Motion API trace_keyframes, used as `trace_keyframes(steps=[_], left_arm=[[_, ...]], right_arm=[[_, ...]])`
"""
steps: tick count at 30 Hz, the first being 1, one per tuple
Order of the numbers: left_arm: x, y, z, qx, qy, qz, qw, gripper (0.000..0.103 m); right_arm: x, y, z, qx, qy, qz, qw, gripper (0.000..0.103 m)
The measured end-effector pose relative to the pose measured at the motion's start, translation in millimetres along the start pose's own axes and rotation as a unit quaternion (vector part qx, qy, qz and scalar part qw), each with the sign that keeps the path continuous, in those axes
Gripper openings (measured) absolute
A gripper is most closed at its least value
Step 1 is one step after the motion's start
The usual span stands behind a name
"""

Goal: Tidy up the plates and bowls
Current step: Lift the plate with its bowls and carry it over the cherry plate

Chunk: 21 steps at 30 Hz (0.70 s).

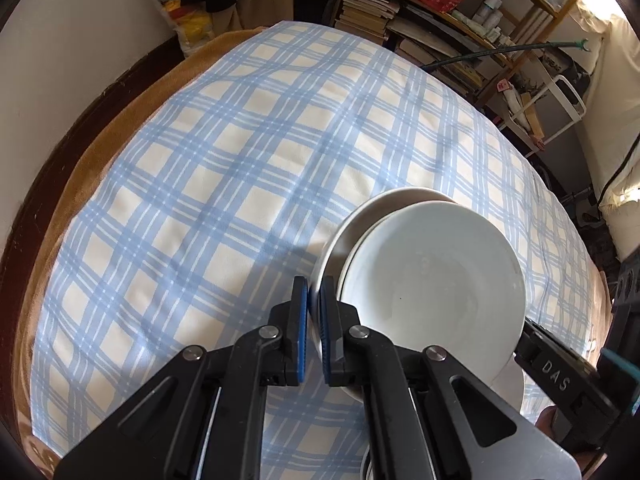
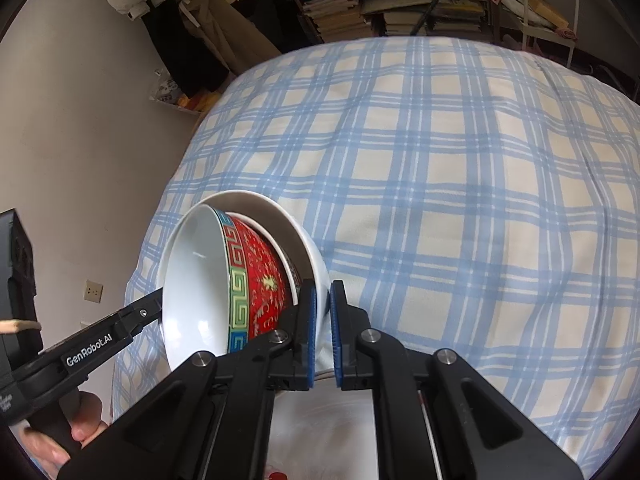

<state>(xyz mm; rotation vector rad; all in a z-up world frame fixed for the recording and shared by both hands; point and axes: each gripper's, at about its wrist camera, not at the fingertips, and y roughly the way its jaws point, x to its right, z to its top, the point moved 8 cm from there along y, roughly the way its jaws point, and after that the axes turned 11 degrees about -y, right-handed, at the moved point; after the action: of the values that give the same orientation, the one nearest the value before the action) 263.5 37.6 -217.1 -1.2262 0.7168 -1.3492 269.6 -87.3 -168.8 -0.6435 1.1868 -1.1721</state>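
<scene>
The left claw [image 1: 314, 328] is pinched tight on the rim of a red bowl [image 2: 262, 280]. In the left wrist view only the white inside of this bowl shows. The red bowl sits tipped on its side inside a bigger white bowl [image 2: 310, 246]. A third, smaller bowl rim peeks out between them, but it is hard to see well.

The right claw [image 2: 323, 332] is squeezed onto the wall of the white bowl, with one blue pad [image 2: 312, 340] inside and the other outside. In the left wrist view the right claw [image 1: 532, 330] comes in from the right side and meets the edge of the bowls.

The stack of bowls is held up in the air above a cloth [image 2: 440, 200] with blue and cream checks. Both claws hold the stack from opposite sides.

Under the bowls, close to the cameras, lies a white plate [image 2: 320, 420] on the cloth. Behind the cloth stand shelves [image 1: 460, 20] full of books and boxes.
</scene>
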Motion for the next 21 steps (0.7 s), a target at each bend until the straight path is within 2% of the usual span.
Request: trace_keyframes(steps=[2,6,16,21], left_arm=[[3.1,-3.2,0.7,0.005,0.014,0.005,0.9999,0.004],[0.5,-4.3,4.2,-0.002,-0.005,-0.006,1.0,0.004],[-2.8,-23.6,11.9,0.014,-0.005,-0.015,0.9998,0.004],[1.4,-31.8,9.0,0.016,-0.007,-0.026,0.9995,0.004]], right_arm=[[0.4,-0.6,1.1,-0.006,0.006,-0.003,1.0,0.01],[-1.4,-3.9,3.5,0.0,0.008,-0.008,1.0,0.01],[-11.9,-14.2,6.1,0.006,0.012,0.009,1.0,0.01],[-15.1,-28.0,9.5,0.015,0.006,-0.004,1.0,0.01]])
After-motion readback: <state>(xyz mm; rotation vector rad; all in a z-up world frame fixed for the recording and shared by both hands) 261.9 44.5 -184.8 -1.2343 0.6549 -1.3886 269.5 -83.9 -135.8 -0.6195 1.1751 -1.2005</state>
